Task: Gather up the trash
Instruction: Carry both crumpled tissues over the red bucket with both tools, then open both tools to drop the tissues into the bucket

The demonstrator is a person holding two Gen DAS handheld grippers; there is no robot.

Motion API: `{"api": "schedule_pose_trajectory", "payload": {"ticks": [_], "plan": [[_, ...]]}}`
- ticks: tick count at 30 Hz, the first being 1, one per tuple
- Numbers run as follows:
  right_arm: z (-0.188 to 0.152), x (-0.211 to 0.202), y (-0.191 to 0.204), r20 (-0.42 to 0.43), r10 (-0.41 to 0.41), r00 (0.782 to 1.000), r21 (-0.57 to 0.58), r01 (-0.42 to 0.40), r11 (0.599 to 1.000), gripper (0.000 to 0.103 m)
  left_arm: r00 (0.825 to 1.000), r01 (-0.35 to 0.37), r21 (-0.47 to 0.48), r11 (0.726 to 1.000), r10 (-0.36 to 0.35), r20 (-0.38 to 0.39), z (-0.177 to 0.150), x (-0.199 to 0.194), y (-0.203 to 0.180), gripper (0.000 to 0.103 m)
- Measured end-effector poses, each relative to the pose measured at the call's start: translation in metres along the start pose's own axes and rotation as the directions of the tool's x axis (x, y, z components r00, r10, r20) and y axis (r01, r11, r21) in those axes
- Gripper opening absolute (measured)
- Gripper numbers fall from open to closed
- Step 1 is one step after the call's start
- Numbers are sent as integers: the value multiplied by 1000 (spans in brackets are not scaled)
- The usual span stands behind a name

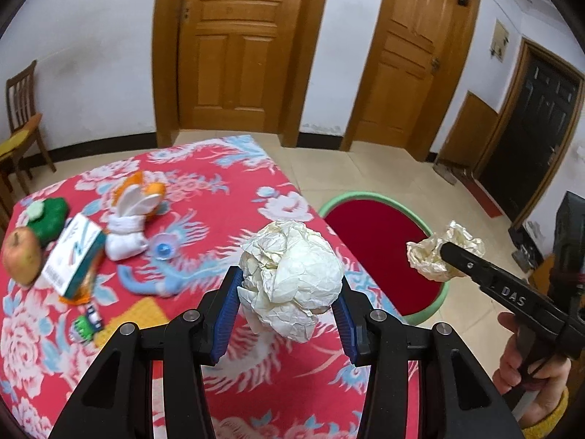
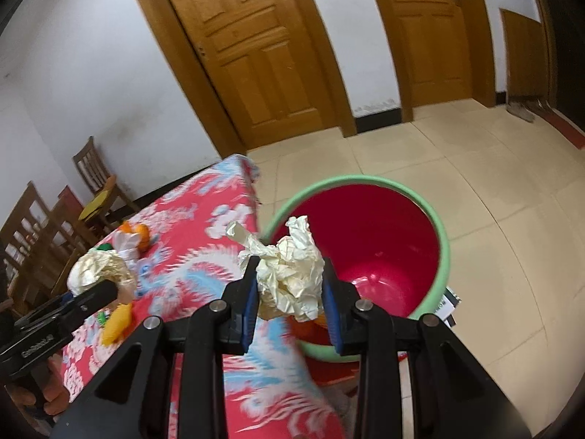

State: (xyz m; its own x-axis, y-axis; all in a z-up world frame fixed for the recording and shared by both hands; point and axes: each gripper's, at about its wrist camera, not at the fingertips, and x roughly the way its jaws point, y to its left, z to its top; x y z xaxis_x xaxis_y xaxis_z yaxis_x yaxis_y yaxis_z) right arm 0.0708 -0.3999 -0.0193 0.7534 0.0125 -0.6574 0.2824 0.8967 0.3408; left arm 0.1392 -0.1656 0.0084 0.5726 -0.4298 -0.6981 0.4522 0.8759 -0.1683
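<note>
White walls (image 1: 91,55) with a dark skirting; two panelled wooden doors (image 1: 234,44); cream floor tiles (image 2: 493,201); wooden chairs (image 2: 95,179) by the wall; a dark door (image 1: 541,139) at right.

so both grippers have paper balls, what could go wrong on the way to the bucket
1. The left gripper holds its big paper ball over the tablecloth, short of the bucket; released now, it would probably land on the table.
2. The right gripper's wad hangs near the bucket's rim, so it might bounce out.

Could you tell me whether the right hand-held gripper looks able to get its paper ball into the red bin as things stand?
Probably yes: the right hand-held gripper holds its paper ball beside the red bin's open mouth, nothing between.
</note>
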Motion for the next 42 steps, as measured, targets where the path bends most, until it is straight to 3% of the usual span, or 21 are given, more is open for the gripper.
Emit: {"api": "schedule_pose_trajectory", "payload": {"ticks": [15, 16, 18, 22, 24, 42], "plan": [[4, 54, -41, -83, -48, 995, 50, 52, 997, 36, 995, 40, 58, 998, -35, -95, 11, 61, -32, 49], [4, 57, -41, -87, -47, 995, 52, 52, 997, 38, 994, 42, 60, 997, -36, -100, 12, 65, -33, 49], [4, 61, -43, -92, -50, 994, 59, 55, 997, 53, 993, 49, 63, 997, -41, -112, 13, 73, -35, 49], [4, 64, -48, -94, -56, 994, 67, 62, 996, 57, 991, 64, 79, 995, -54, -125, 14, 83, -42, 49], [4, 63, -52, -90, -61, 994, 72, 68, 995, 64, 990, 76, 93, 993, -64, -128, 15, 86, -47, 49], [1, 5, -89, 3, -159, 987, 125, 157, 980, 64, 972, 178, 166, 970, -147, -185, 22, 127, -96, 49]]}}
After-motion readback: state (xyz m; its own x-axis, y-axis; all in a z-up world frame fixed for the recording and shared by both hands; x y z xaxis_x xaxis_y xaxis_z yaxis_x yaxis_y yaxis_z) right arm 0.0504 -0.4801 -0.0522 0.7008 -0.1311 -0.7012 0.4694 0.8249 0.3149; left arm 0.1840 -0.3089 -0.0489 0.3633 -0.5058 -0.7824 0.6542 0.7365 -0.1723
